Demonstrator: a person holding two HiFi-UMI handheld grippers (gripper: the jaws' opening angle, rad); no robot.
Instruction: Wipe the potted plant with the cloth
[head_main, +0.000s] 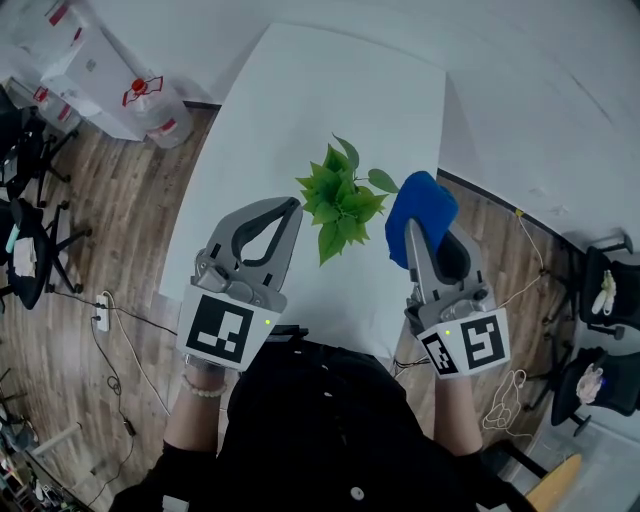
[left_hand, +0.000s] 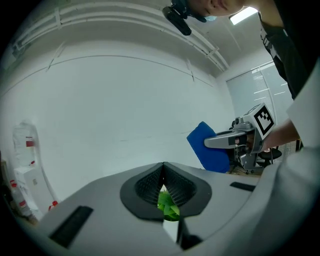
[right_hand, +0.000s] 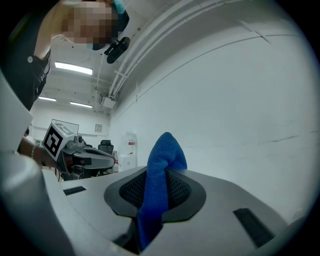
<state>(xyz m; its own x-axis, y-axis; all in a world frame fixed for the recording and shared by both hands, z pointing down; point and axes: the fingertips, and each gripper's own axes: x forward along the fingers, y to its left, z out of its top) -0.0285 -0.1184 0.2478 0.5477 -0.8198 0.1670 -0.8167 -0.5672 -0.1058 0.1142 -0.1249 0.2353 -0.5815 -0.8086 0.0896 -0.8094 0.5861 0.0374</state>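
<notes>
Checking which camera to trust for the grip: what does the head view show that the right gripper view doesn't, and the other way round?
Only the head view: the plant over the white table, seen between the two grippers, and the wooden floor. Only the right gripper view: the right gripper from close up, its jaws pressed on the cloth, and the ceiling lights. Both: the blue cloth in the right gripper, and the left gripper off to the left.

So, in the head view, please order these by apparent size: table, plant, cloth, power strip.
1. table
2. plant and cloth: about alike; the cloth is held up, probably nearer the camera, so I leave them unranked
3. power strip
</notes>
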